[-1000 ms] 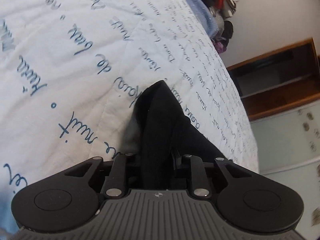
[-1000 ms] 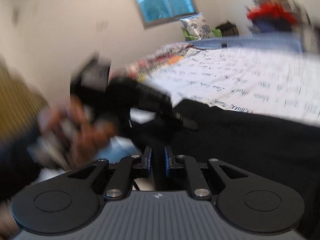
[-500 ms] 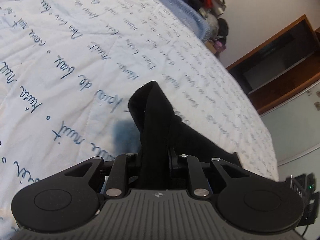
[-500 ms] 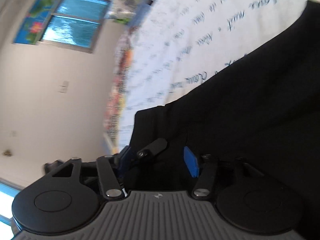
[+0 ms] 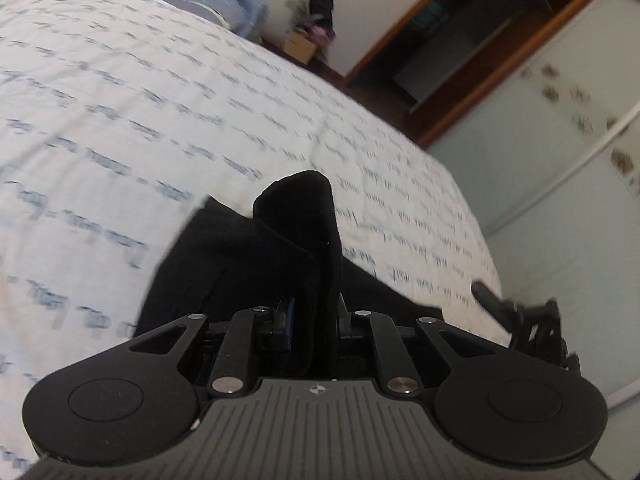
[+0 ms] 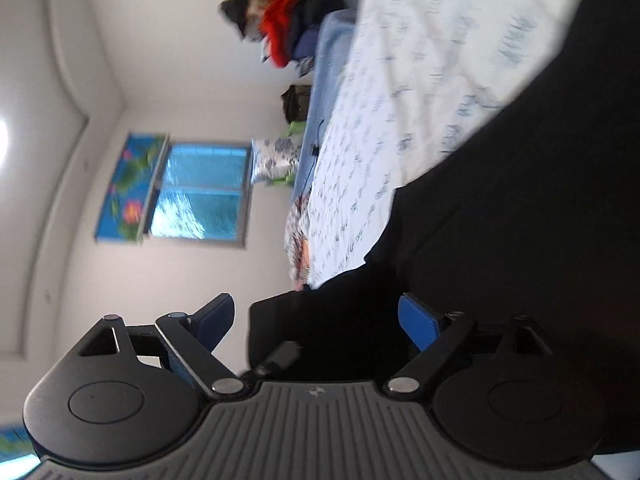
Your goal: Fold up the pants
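Pinching black pants [image 5: 296, 240] in left gripper [image 5: 314, 316] jaws

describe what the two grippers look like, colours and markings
Both match: the left gripper and right gripper have a grey ribbed body with a small cross-shaped mark, two round black housings, black link arms with silver pins, and blue pads on the fingers.

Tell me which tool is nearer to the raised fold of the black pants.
Left. The left tool is clamped on that raised fold of the black pants. The right tool has just been opening, its pads clear of the cloth, at another edge.
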The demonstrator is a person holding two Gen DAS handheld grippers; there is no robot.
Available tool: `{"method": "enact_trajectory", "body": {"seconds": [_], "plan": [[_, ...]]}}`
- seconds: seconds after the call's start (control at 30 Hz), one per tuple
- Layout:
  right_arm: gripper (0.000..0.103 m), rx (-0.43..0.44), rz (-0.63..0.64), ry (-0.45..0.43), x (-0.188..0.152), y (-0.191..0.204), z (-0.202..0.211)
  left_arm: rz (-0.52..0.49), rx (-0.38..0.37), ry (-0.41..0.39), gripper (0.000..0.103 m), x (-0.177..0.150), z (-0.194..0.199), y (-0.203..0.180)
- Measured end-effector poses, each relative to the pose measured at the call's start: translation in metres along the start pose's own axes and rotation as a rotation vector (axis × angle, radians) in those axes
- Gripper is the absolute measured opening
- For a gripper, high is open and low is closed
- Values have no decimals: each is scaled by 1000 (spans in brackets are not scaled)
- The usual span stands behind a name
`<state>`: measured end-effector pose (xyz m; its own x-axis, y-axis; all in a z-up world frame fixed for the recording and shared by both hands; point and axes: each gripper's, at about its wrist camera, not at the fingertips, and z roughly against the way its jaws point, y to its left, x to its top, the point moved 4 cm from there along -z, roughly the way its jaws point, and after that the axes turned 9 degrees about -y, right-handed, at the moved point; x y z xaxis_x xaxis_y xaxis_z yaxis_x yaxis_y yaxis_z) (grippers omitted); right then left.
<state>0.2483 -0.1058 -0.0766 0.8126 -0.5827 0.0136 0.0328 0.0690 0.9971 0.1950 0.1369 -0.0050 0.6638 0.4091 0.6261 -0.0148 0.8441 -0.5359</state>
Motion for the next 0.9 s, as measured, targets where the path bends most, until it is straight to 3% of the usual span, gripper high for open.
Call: {"method": "enact_trajectory", "body": {"seconds": [0.03, 0.1, 0.13, 0.27, 0.43, 0.57, 0.7, 0.9], "plan": [[94, 18, -59, 15, 3, -11, -3, 2, 8, 27, 16, -7, -14, -2], [96, -42, -162, 29, 4, -37, -18, 15, 40, 91, 15, -21, -39, -6], [94, -69, -172, 37, 3, -45, -24, 3, 63, 99, 15, -26, -46, -6], [97, -4, -154, 46, 8, -34, -11, -46, 111, 87, 15, -25, -46, -23], [99, 107, -133, -77, 33, -27, 55, -112, 69, 68, 15, -10, -34, -78], [101, 162, -117, -202, 49, -26, 101, -230, 46, 106, 15, -37, -67, -129], [101, 167, -134, -279, 55, -38, 143, -207, 67, 241, 15, -83, -131, -135], [102, 141, -166, -311, 46, -60, 165, -256, 71, 224, 17, -98, -140, -149]]}}
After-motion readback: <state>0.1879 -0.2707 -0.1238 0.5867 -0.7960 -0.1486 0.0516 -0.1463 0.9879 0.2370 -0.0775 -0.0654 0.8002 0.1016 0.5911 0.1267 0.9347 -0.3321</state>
